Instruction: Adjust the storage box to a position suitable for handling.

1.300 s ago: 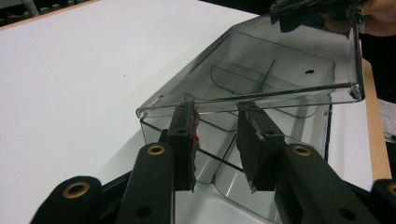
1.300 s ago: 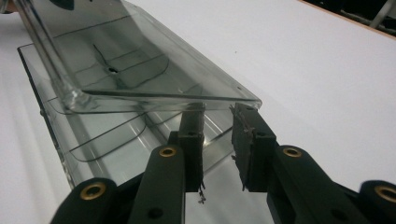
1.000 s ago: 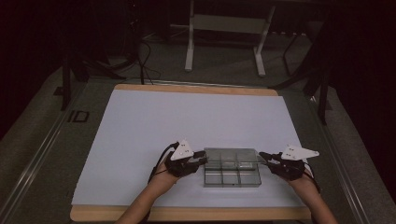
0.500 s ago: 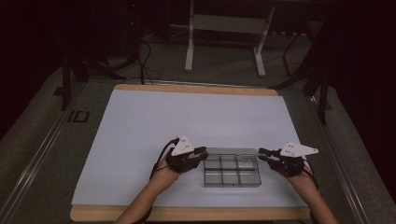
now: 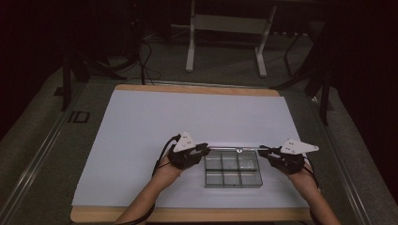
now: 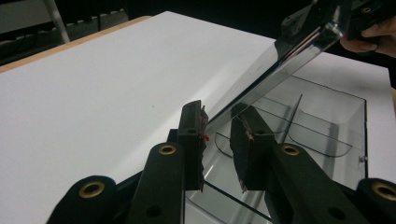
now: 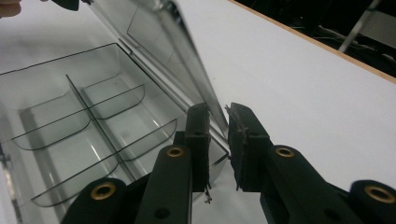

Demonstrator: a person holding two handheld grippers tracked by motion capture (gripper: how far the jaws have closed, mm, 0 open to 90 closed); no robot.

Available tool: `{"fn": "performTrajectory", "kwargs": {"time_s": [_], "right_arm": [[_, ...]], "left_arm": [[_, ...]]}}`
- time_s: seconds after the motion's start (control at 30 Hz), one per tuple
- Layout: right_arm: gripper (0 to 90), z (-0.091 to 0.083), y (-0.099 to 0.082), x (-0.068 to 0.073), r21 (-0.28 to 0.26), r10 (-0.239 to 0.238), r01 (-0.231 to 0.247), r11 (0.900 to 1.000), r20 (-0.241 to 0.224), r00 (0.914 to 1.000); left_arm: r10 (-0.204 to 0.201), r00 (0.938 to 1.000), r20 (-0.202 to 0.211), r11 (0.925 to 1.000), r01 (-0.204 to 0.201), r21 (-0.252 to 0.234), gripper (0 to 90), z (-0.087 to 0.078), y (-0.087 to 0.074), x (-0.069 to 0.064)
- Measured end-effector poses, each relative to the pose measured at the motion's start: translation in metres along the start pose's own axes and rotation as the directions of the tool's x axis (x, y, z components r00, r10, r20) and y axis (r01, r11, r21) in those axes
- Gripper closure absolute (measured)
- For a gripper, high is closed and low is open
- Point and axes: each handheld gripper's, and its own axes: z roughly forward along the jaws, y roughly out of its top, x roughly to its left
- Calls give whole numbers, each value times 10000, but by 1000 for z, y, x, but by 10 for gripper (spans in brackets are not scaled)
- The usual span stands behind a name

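Table w/ white sheet, wood edge showing. Clear divided box at 6 o'clock on table, btwn both grippers, six compartments. Lid raised, standing along box's 12 o'clock edge. Left gripper at box's 10 o'clock, right gripper at 2 o'clock; each clamped on one lid end.

No readable text, label, brand name, number or sign appears anywhere. A small pale rectangular outline is marked on the floor at about nine o'clock from the table, but it holds no letters or digits that can be made out.
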Motion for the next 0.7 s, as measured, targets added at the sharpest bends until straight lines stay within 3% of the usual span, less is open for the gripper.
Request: {"fn": "performTrajectory", "kwargs": {"time_s": [0.7], "right_arm": [[818,10,9,-3,291,-662,642,9975,760,9949]], "left_arm": [[-182,9986,-501,9998,179,-68,770,14,6,7]]}}
